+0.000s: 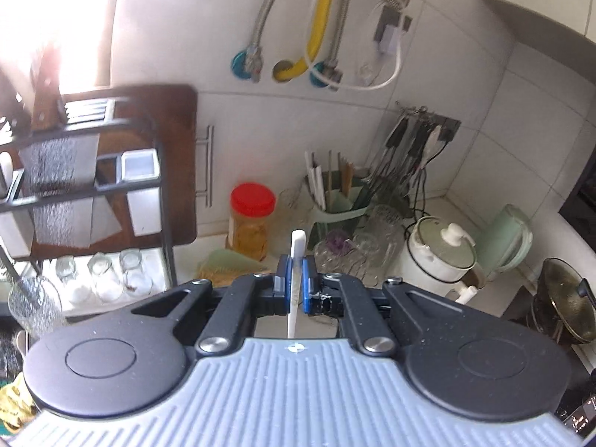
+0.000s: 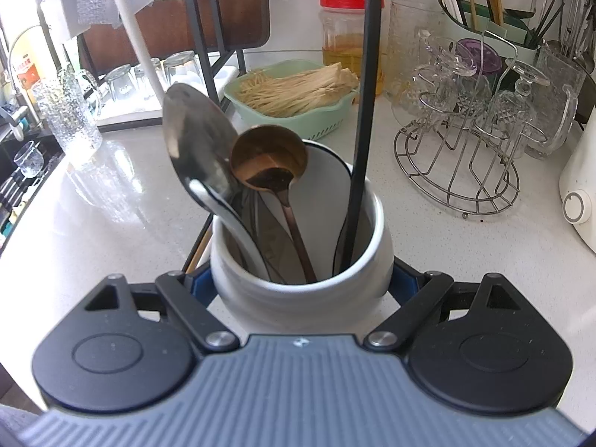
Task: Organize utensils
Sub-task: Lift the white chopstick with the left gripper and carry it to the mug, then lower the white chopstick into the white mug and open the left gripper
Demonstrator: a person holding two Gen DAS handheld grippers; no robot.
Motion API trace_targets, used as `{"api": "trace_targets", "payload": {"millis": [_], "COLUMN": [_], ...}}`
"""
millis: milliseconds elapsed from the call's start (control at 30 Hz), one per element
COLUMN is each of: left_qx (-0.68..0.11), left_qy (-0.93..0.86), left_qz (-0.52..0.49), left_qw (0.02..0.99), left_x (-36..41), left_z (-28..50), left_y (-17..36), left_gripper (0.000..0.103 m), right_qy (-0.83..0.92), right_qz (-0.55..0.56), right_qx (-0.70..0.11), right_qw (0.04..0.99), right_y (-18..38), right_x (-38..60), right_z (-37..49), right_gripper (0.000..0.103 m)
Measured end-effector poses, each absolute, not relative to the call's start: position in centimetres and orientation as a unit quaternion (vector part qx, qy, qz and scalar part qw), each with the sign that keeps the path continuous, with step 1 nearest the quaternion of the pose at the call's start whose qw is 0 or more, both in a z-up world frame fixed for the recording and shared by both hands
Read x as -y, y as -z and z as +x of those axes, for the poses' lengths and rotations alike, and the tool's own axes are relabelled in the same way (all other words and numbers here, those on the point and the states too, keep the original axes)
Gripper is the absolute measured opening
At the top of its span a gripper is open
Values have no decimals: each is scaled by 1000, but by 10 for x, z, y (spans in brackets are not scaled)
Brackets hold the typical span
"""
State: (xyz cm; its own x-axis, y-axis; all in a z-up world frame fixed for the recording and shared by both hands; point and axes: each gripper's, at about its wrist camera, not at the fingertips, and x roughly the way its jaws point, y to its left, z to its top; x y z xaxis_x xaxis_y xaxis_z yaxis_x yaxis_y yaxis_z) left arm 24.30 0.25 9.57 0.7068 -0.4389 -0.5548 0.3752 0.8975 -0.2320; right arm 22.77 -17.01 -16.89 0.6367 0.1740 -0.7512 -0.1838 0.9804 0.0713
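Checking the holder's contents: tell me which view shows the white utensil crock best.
The right wrist view: the white utensil crock sits between the right gripper fingers, its spoons and open mouth in plain sight. The left wrist view shows none of it.

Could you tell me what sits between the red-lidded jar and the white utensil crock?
In the right wrist view, a green basket of pale strips sits between jar and crock.

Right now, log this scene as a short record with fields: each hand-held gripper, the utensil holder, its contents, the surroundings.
left hand-held gripper: shut on a thin white utensil handle, held above the counter
right hand-held gripper: shut on the white holder
holder contents: silver spoon, copper spoon, black stick
behind holder: green basket, red-lidded jar
right of holder: wire glass rack
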Motion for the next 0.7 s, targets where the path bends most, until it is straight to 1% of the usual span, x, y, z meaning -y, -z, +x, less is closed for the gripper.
{"api": "trace_targets", "payload": {"millis": [433, 700], "left_qx": [-287, -311], "left_qy": [255, 269], "left_qz": [-47, -59], "left_qw": [922, 910], "left_x": [18, 34], "left_z": [237, 249], "left_y": [-120, -95], "left_gripper": [6, 6], "right_qy": [-99, -103], "right_qz": [-8, -9], "right_qx": [-413, -410], "right_qw": [905, 906], "right_y": [169, 169], "right_x": [170, 171], "right_z": [228, 227], "right_gripper": [91, 91]}}
